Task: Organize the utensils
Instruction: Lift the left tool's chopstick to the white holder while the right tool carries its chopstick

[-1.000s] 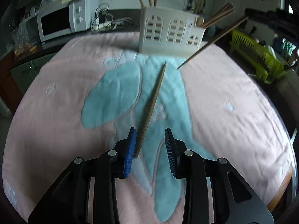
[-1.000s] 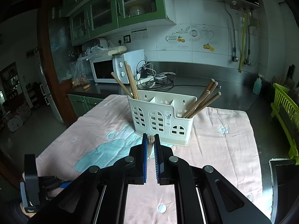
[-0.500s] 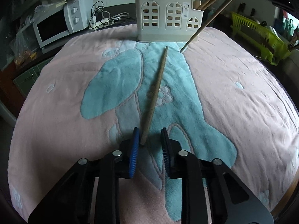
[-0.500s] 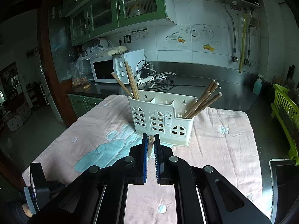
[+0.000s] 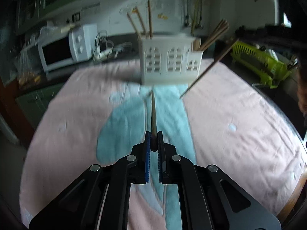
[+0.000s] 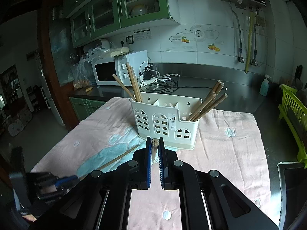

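Observation:
A white utensil holder (image 5: 168,65) (image 6: 165,120) stands at the far end of the pink towel (image 5: 230,115), with wooden chopsticks in its left and right compartments. My left gripper (image 5: 153,134) is closing tight on the near end of a wooden chopstick (image 5: 153,113), its pads pressing on it. That stick points toward the holder and is lifted off the towel. In the right wrist view the same chopstick (image 6: 119,157) slants up from the left gripper (image 6: 63,180). My right gripper (image 6: 155,140) is shut on a second chopstick (image 6: 155,142), whose tip (image 5: 191,88) reaches down near the holder.
A white microwave (image 6: 115,71) and tangled cables (image 6: 161,80) sit on the counter behind the holder. A green dish rack (image 5: 262,65) stands at the right. The towel's blue patch (image 5: 124,126) lies under the left gripper. The table's wooden edge (image 5: 295,195) shows at right.
The left jaws closed onto the chopstick's near end and raised it off the towel, and it now points straight at the holder. The right gripper and its chopstick stayed still.

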`<state>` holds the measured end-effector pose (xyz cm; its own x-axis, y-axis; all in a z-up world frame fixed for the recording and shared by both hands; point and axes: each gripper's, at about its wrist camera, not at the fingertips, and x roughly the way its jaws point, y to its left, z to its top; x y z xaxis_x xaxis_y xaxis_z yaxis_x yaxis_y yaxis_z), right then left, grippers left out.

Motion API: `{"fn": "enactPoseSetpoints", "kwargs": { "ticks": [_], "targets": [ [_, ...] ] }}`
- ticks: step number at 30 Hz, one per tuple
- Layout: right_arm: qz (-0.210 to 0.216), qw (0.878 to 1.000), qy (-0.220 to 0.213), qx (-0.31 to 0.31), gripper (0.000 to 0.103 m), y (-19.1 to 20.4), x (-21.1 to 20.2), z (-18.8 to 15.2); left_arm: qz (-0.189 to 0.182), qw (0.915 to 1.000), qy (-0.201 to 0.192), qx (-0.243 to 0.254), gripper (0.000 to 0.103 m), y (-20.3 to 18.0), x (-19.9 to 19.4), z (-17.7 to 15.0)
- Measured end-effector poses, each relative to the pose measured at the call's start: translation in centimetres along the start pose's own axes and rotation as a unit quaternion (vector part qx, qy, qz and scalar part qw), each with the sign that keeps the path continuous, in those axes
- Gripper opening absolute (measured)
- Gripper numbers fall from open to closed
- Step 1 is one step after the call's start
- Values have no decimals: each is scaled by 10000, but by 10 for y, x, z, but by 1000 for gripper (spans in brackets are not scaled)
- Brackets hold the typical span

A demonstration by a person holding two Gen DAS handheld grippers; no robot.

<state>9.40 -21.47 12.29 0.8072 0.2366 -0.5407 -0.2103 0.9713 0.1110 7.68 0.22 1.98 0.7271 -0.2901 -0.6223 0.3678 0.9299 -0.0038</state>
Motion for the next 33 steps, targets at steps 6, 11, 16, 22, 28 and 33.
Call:
{"fn": "enactPoseSetpoints", "kwargs": {
  "ticks": [6, 11, 16, 22, 28, 33],
  "targets": [
    [13, 10000, 7, -24, 7, 2, 3, 1, -6, 9988, -486, -66, 5, 0, 1, 38],
    [7, 10000, 28, -21, 7, 1, 6, 3, -16, 9974, -720, -76, 5, -1, 9, 60],
    [13, 10000, 6, 0, 7, -1, 6, 4, -36, 9948, -1005, -144, 5, -1, 10, 77],
    [7, 10000, 58, -30, 7, 0, 12, 2, -49, 9934, -1129, -177, 5, -1, 13, 81],
    [-1, 10000, 89, 4, 7, -1, 17, 2, -48, 9939, -1059, -319, 5, 5, 27, 79],
    [-5, 9999, 81, -76, 7, 1, 17, 5, -82, 9938, -1006, -460, 5, 11, 30, 83]
  ]
}}
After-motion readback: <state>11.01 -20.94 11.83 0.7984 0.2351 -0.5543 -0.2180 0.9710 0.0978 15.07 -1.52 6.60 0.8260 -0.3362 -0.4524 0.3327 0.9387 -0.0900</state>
